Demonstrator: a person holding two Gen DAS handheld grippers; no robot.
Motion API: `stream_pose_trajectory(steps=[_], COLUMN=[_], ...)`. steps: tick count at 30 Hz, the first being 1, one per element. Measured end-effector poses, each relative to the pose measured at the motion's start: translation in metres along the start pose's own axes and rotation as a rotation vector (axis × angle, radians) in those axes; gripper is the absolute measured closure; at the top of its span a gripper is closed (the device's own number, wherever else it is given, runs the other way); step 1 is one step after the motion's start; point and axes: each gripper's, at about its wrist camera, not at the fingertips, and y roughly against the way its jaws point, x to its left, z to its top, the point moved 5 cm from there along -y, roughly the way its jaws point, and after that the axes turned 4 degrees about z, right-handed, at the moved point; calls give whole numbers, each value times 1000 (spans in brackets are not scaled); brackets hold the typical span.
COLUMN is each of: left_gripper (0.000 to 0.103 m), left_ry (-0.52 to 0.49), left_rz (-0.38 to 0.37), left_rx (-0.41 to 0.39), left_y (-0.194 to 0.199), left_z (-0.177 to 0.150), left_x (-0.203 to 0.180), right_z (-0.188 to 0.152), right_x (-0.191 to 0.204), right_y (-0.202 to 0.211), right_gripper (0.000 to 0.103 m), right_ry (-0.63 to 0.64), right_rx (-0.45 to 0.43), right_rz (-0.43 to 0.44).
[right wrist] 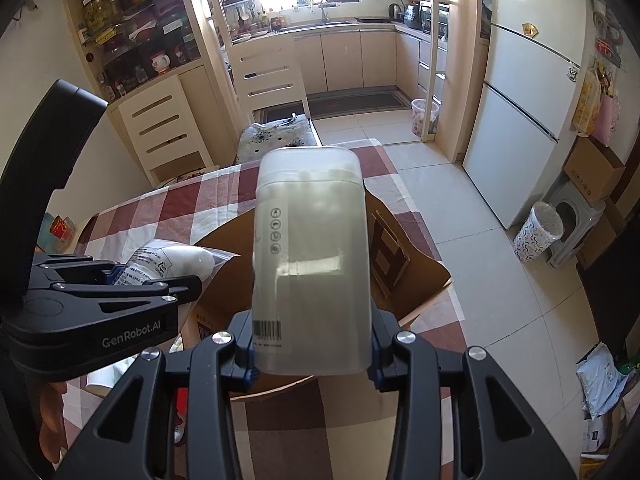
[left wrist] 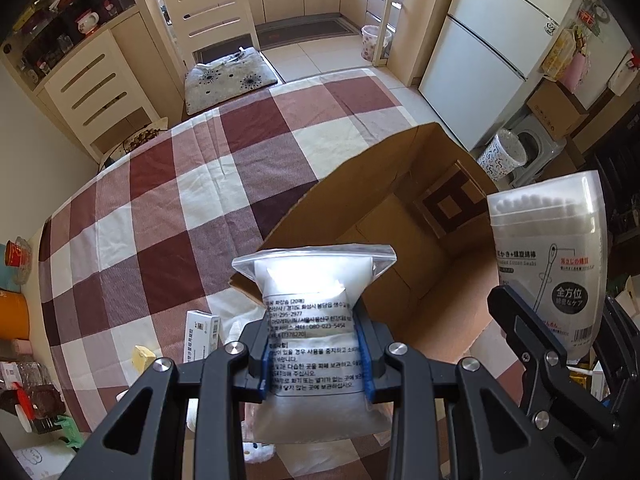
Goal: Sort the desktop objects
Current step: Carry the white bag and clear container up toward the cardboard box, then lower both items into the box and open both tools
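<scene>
While bag (left wrist: 316, 320) blocks box (left wrist: 400, 216) floor | L hand-held gripper (left wrist: 315, 354) clamps bag | R hand-held gripper (right wrist: 312, 344) clamps swab tub (right wrist: 312, 264)

Black gripper (left wrist: 314, 354), blue-lined jaws, silver screws

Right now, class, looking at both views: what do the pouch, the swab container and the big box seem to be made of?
Pouch: thin clear plastic film, glossy; it glares and wrinkles, showing white filling.
Swab container: translucent, frosted plastic, seemingly rigid; cotton swabs show dimly through it.
Box: brown corrugated cardboard, matte; a raw cut edge shows.
</scene>
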Motion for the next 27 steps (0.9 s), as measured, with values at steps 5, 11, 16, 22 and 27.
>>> stream_pose_trajectory(steps=[5, 11, 16, 22, 27], left_gripper=[71, 71, 71, 69, 46], left_ry=[-7, -9, -14, -22, -30], left_rz=[-8, -10, -9, -3, -24], left_rx=[32, 49, 53, 46, 77], left_y=[-7, -11, -13, -12, -15], left_z=[-6, -8, -8, -4, 2], left_x=[-2, -4, -6, -7, -7], right_z=[-4, -5, -6, -6, -3], right_x=[1, -1, -1, -1, -2], right_y=[0, -1, -3, -4, -9], right_gripper=[62, 62, 62, 62, 62], right_ry=[5, 6, 3, 1, 9], right_rx=[11, 17, 22, 28, 36], right_rz=[-3, -8, -10, -4, -10])
